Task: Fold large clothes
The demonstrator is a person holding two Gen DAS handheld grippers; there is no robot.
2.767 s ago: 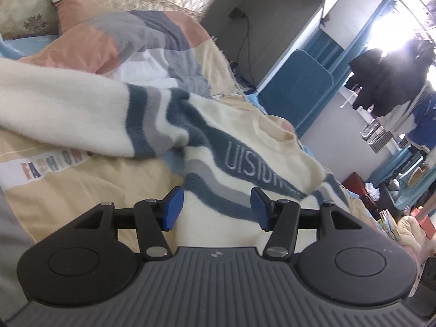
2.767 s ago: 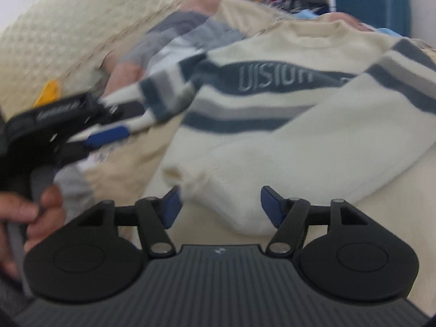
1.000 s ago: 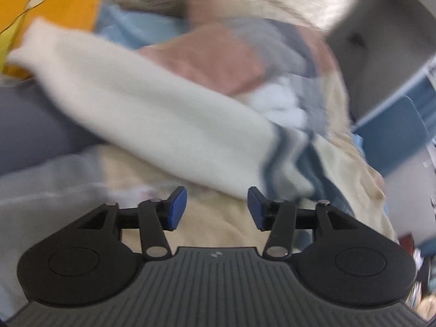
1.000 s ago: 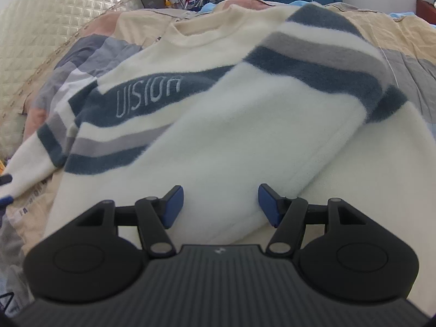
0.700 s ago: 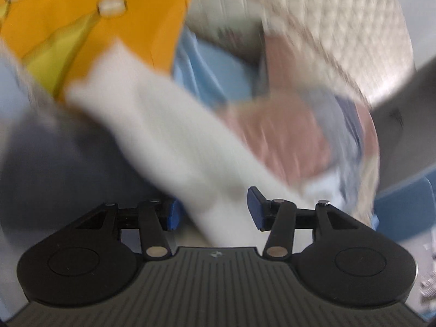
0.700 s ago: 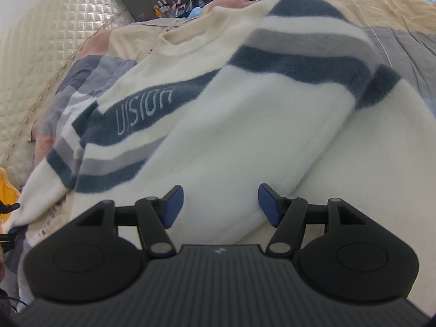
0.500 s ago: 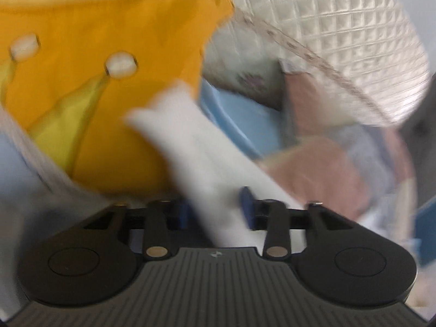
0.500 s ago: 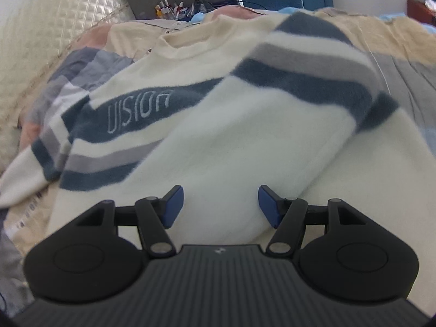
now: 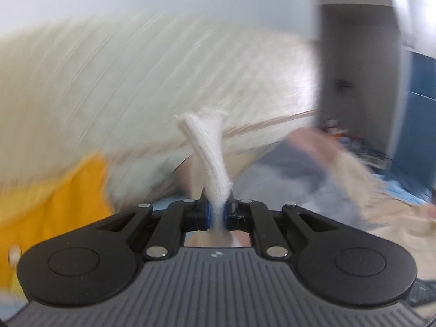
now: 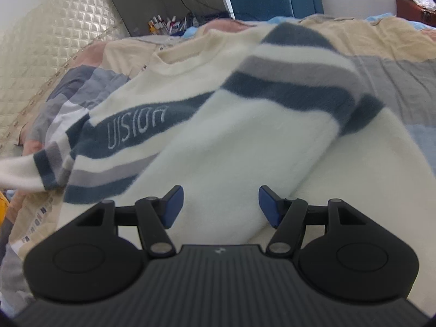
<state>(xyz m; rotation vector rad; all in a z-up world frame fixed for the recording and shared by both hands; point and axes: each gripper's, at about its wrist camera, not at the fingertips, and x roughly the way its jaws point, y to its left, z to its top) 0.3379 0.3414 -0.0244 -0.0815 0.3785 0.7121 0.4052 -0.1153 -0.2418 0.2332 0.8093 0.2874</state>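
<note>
The left gripper (image 9: pixel 216 215) has its blue pads pinched hard on the cuff (image 9: pixel 209 152) of the sweater's sleeve, the jaws having just closed on it; the ribbed cream cuff stands up out of the grip. Almost everything behind it in the left wrist view is smeared by motion blur: a pale quilted headboard (image 9: pixel 136 81), a yellow pillow (image 9: pixel 54 199) low on the left and the patchwork bedding can only be guessed by colour.

The right gripper (image 10: pixel 219 205) points downward over the sweater (image 10: pixel 218 136) with its jaws standing apart and nothing between the pads; they hover just above the white fleece near the hem. The cream sweater lies on the patchwork quilt (image 10: pixel 395 76), chest up with "VISION" on its blue stripe, one striped sleeve folded across the front. The other sleeve runs off the left edge of the right wrist view, its end cut off. Beyond the sweater's collar, a cluttered desk (image 10: pixel 174 24) sits past the bed.
</note>
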